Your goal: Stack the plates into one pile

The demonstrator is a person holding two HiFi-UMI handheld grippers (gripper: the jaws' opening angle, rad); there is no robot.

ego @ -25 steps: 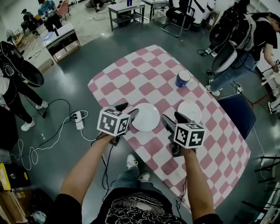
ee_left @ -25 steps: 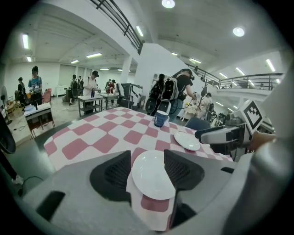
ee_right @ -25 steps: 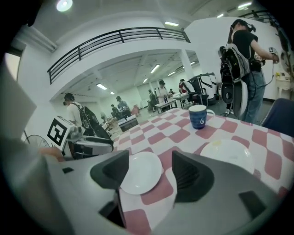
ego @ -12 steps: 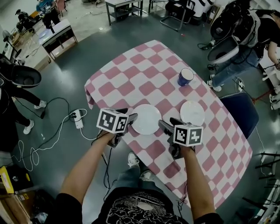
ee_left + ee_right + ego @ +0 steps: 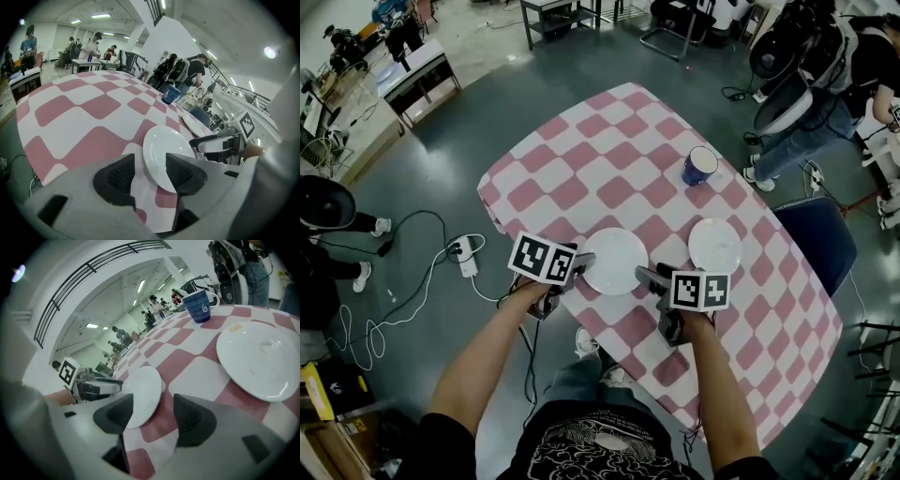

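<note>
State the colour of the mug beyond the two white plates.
The ceramic mug is dark blue with a white swirl, clearest in the right gripper view.

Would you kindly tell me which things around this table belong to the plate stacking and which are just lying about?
Belong to the job:
- near white plate
- second white plate, lying apart from it on the checked tablecloth

Just lying about:
- blue mug, farther up the table
- power strip, on the floor
- blue chair, beside the table
</note>
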